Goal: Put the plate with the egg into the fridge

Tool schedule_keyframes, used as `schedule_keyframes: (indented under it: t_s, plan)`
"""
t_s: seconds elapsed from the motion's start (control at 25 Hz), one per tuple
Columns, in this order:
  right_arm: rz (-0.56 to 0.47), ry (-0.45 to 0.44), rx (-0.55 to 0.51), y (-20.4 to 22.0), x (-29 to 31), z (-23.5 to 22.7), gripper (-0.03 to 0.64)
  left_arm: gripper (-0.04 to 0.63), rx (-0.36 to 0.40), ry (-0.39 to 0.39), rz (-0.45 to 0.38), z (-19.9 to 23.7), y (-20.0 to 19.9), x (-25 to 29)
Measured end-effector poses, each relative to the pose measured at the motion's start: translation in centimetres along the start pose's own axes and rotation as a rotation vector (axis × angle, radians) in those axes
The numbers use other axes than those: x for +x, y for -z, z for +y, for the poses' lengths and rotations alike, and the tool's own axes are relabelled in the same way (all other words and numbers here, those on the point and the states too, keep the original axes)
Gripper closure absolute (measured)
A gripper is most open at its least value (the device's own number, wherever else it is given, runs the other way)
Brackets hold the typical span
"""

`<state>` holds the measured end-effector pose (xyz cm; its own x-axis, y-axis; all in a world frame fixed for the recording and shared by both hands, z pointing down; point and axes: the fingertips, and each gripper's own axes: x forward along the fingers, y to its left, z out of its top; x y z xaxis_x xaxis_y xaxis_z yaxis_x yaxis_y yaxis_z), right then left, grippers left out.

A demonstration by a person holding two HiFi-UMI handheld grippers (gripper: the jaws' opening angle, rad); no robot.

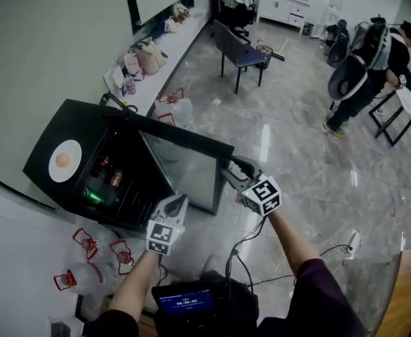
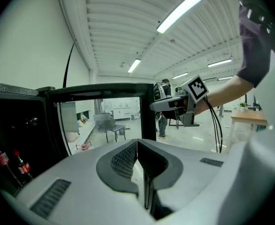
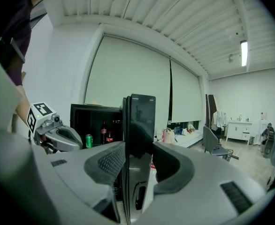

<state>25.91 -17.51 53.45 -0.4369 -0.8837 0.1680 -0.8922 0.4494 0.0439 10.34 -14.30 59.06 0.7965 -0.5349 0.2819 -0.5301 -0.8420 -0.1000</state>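
**Left gripper**: jaws fully together, with nothing between them. In the head view it sits at 8 o'clock from the right gripper, well apart from it, in front of the open cabinet.

**Right gripper:** jaws spread wide and seated on the free edge of the fridge door. In the right gripper view the panel fills the space between the pads, and no gap shows on either side.

**Fridge door:** glass-fronted and swung open. It runs from the right gripper toward 10 o'clock, to the hinge side.

**Fridge**: a black compact unit at 9 o'clock in the head view. The interior holds a green can and cola bottles.

**Plate**: white, lying flat on the fridge top, outside the cabinet, between 9 and 10 o'clock from the left gripper. The egg rests at its centre.

**Surroundings, head view:**
- A chair stands between 12 and 1 o'clock on the grey floor.
- A person stands at 2 o'clock, well apart from the fridge.
- Clear jugs with red handles lie between 7 and 8 o'clock, just beside the fridge.
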Motion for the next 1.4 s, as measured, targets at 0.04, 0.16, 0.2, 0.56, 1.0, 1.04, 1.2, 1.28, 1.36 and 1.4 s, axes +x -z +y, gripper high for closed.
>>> schedule_keyframes:
  t_s: [0.04,0.16,0.2,0.56,1.0,1.04,1.2,1.28,1.36,1.4]
  plan:
    - [0.003,-0.008,0.001,0.0,0.4,-0.7,0.428,0.583,-0.007,-0.008,-0.007,0.5,-0.5,0.5]
    - [0.015,-0.014,-0.009,0.2,1.1,-2.0,0.43,0.584,-0.024,-0.021,-0.027,1.3,-1.9,1.6]
    - [0.016,0.008,-0.025,0.1,1.0,-2.2,0.428,0.584,-0.03,-0.025,-0.034,1.4,-2.3,1.9]
    - [-0.115,0.203,-0.133,-3.0,-1.9,7.2,0.54,0.583,-0.036,-0.043,-0.092,1.4,-5.2,-0.1]
    - [-0.188,-0.061,-0.561,-8.0,4.9,19.9,0.608,0.584,0.255,-0.025,0.05,7.5,-9.3,-9.9]
    - [-0.202,-0.095,-0.631,-8.7,5.9,21.3,0.608,0.584,0.303,-0.03,0.074,8.7,-9.9,-10.9]
    - [-0.254,-0.21,-0.874,-11.2,10.8,27.1,0.608,0.584,0.436,-0.067,0.191,14.9,-10.9,-15.4]
    - [-0.261,-0.253,-0.959,-12.0,13.9,29.7,0.609,0.584,0.474,-0.09,0.259,18.5,-10.1,-17.5]
    - [-0.263,-0.292,-1.038,-12.8,17.2,31.9,0.607,0.584,0.503,-0.122,0.326,22.5,-9.1,-19.4]
    - [-0.262,-0.308,-1.072,-13.2,18.5,32.8,0.607,0.584,0.507,-0.139,0.353,24.4,-8.6,-20.3]
